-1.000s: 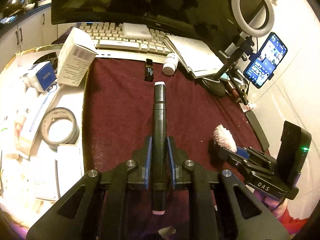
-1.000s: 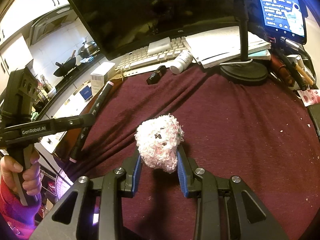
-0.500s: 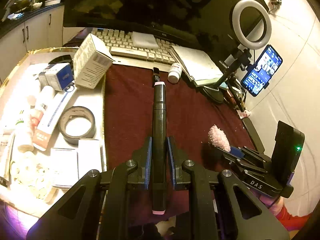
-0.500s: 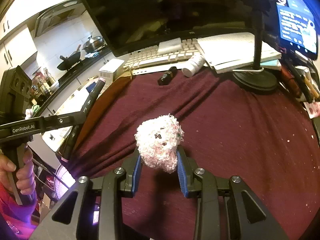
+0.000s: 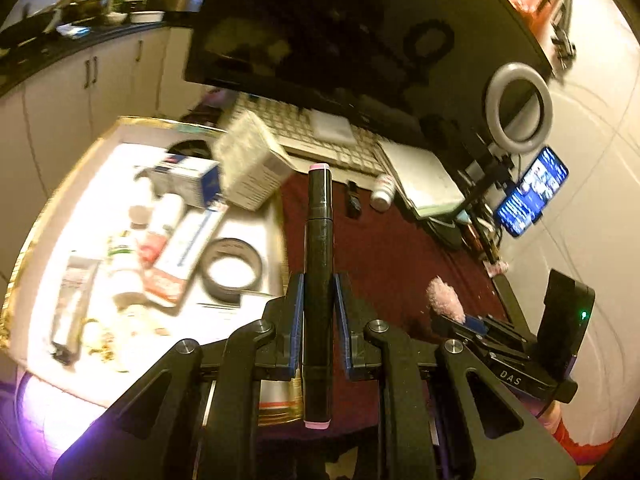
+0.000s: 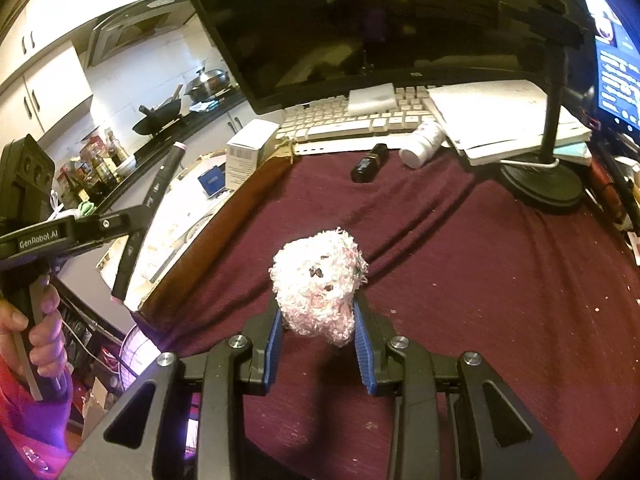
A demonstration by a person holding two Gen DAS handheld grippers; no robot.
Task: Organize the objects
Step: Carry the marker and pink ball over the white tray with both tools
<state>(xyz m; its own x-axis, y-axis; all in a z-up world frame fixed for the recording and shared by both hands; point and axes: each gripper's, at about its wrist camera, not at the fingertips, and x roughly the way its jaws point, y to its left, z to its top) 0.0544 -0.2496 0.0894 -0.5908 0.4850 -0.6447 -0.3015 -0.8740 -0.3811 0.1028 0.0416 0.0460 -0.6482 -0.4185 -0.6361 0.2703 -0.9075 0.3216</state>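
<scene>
Now the left gripper (image 5: 318, 320), clamped tight on the long black marker with pink ends (image 5: 318, 264), has moved from above the dark red cloth (image 6: 460, 248) toward the white gold-edged tray of boxes and tape (image 5: 56, 200), so I judge the marker goes in there. The right gripper (image 6: 318, 336) is partly closed on the fluffy pink-white plush toy (image 6: 318, 284) above the cloth, in front of a white keyboard (image 6: 348, 120) and black monitor (image 6: 360, 20), beside a kitchen.
</scene>
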